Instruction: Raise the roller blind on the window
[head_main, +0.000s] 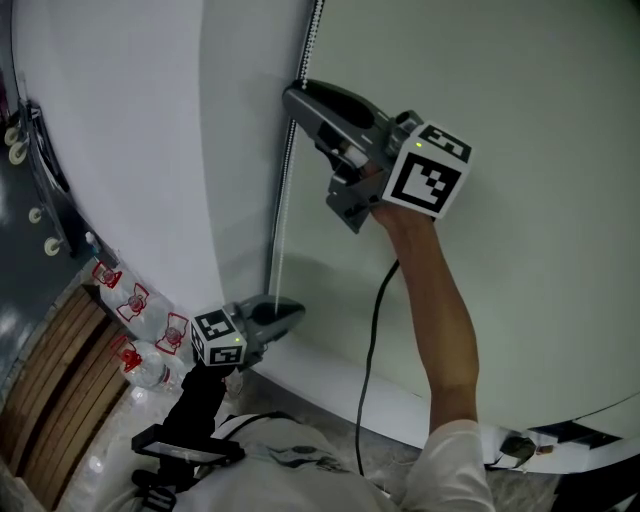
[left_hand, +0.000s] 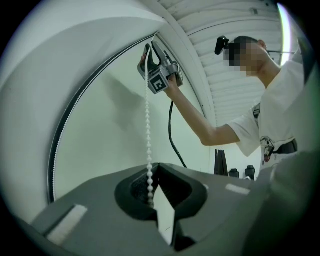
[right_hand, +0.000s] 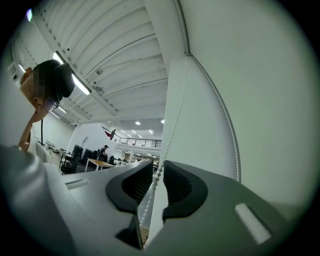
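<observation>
The pale roller blind (head_main: 520, 150) fills the wall in front of me. Its white bead chain (head_main: 283, 190) hangs along the blind's left edge. My right gripper (head_main: 298, 98) is raised high at the chain. In the right gripper view the chain (right_hand: 172, 125) runs through the gap of this gripper (right_hand: 158, 170), whose pads stand apart and do not press on it. My left gripper (head_main: 290, 315) is low down, shut on the chain (left_hand: 148, 130) where it enters that gripper (left_hand: 156, 170). The chain is taut up to the right gripper (left_hand: 151, 46).
Several water bottles with red labels (head_main: 135, 300) lie at the lower left beside wooden slats (head_main: 50, 400). A black cable (head_main: 370, 330) hangs from the right gripper along the person's arm (head_main: 440, 300). A second run of the chain (right_hand: 230, 130) hangs further right.
</observation>
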